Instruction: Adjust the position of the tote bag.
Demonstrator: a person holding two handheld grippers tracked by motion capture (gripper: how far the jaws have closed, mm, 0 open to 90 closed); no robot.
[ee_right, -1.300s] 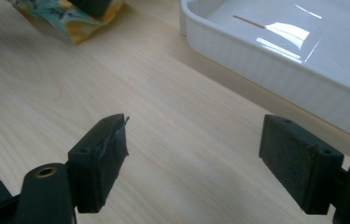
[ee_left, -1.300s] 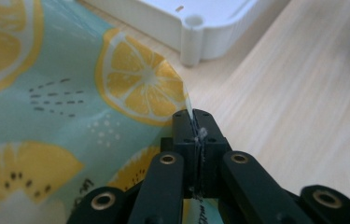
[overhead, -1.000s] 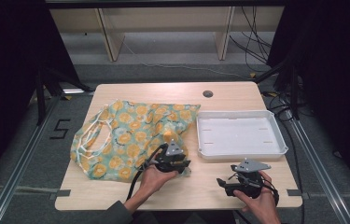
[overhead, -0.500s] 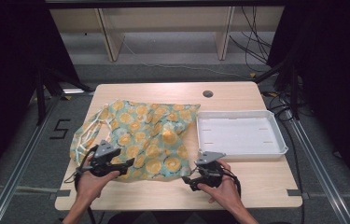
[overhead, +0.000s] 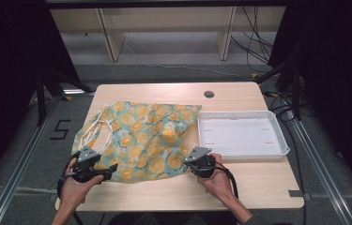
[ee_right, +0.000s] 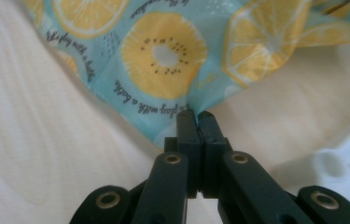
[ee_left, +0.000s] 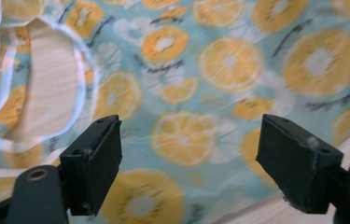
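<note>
A teal cloth bag [overhead: 141,140] printed with orange slices lies flat on the wooden table, its white handles [overhead: 96,129] to the left. My left gripper [overhead: 110,170] hovers at the bag's lower left edge. Its jaws have just been opening and stand wide apart [ee_left: 189,158] over the fabric [ee_left: 228,60], with nothing pinched between them. My right gripper [overhead: 190,162] is at the bag's lower right corner. Its jaws have just closed [ee_right: 196,114] and pinch the corner of the fabric [ee_right: 163,51].
An empty white tray [overhead: 241,152] sits on the right half of the table, close to my right hand; its rim [ee_right: 345,163] appears in the right gripper view. A round cable hole [overhead: 209,94] lies near the far edge. Bare wood runs along the front.
Both hands have moved left. The left gripper went from the bag's lower middle to its lower left edge and opened. The right gripper came from the table's front right to the bag's corner and shut.
</note>
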